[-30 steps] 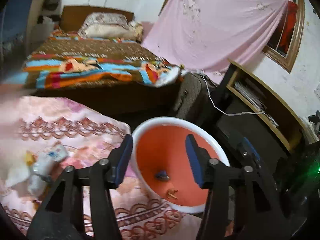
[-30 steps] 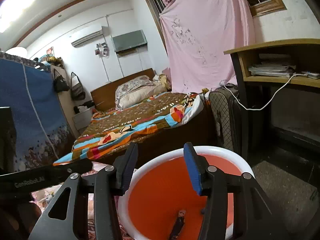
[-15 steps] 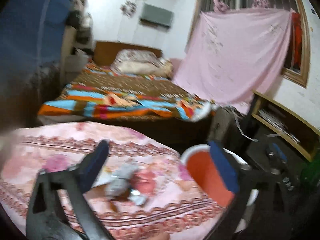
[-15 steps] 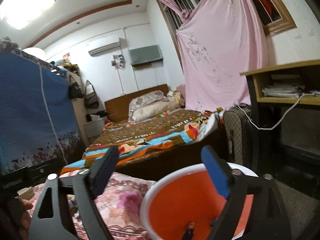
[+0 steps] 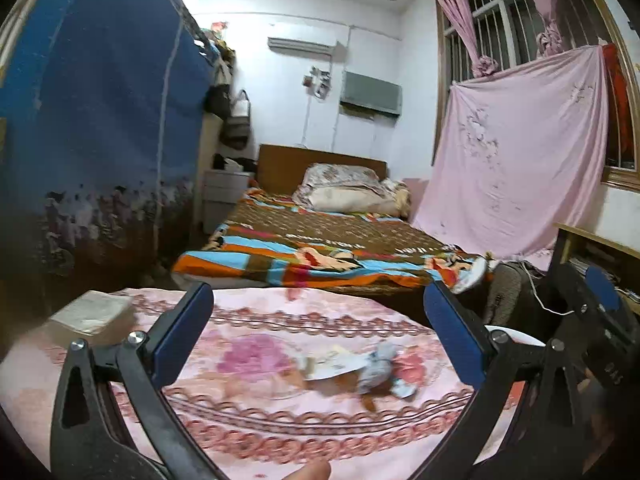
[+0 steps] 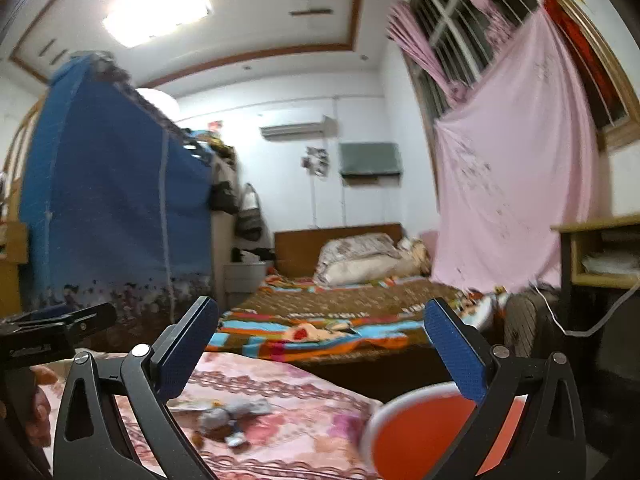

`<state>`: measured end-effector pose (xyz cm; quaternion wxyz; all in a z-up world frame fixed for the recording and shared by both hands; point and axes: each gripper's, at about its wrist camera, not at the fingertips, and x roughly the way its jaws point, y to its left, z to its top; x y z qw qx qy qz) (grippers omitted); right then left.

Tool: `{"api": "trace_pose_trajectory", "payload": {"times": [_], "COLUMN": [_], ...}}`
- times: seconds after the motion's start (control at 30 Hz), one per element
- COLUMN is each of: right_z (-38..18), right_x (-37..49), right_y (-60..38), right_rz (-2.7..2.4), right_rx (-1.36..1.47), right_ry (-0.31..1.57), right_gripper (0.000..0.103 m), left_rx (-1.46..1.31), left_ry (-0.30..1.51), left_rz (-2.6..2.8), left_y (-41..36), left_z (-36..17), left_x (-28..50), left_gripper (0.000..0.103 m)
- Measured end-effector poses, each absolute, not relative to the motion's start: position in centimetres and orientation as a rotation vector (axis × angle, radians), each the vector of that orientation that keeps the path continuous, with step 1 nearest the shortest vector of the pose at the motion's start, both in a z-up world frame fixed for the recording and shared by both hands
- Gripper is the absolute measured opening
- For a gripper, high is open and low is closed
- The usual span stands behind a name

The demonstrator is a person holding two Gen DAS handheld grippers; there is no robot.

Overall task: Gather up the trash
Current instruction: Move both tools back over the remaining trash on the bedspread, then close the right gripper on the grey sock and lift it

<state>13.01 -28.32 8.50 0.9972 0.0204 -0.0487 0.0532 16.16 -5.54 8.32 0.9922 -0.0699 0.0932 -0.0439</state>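
A small heap of crumpled wrappers and scraps lies on the pink flowered table cloth; it also shows in the right wrist view. My left gripper is wide open and empty, above and in front of the heap. My right gripper is wide open and empty, to the right of the heap. The orange bin with a white rim stands off the table's right edge, under the right gripper; only its rim shows in the left wrist view.
A stack of paper or a book lies at the table's far left. A bed with a striped blanket stands behind the table. A wooden desk with a white cable is at the right. A blue fabric wardrobe is at the left.
Both grippers opened wide and rose away from the bin. The left one swung left over the table, so the trash heap now lies between its fingers' line of sight.
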Motion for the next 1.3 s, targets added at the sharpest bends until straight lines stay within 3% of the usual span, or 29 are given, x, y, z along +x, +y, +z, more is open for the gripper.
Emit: {"api": "trace_pose_trajectory", "payload": {"times": [0.2, 0.47, 0.87, 0.93, 1.03, 1.3], "right_z": [8.4, 7.0, 5.8, 5.7, 5.8, 4.3], "right_x": [12.6, 13.6, 18.3, 19.3, 21.1, 24.8], "right_y": [-25.1, -22.5, -23.1, -23.1, -22.8, -22.2], "right_rz": [0.167, 0.204, 0.206, 0.216, 0.236, 0.235], "right_rx": [-0.042, -0.127, -0.061, -0.044, -0.032, -0.015], "right_ry": [-0.131, -0.043, 0.204, 0.255, 0.321, 0.502], "right_gripper": [0.103, 0.103, 0.103, 0.101, 0.084, 0.064], "left_rx": [-0.135, -0.105, -0.141, -0.130, -0.150, -0.223], "left_ry": [0.149, 0.136, 0.358, 0.408, 0.483, 0.699], "left_rz": [-0.044, -0.028, -0.088, -0.106, -0.132, -0.264], "left_y": [-2.8, -1.0, -0.9, -1.3, -1.6, -2.7], "left_z": [7.9, 7.1, 5.1, 4.7, 4.0, 1.2], "left_x": [14.7, 14.1, 19.2, 20.5, 22.3, 26.5], "left_gripper": [0.092, 0.092, 0.091, 0.088, 0.077, 0.038]}}
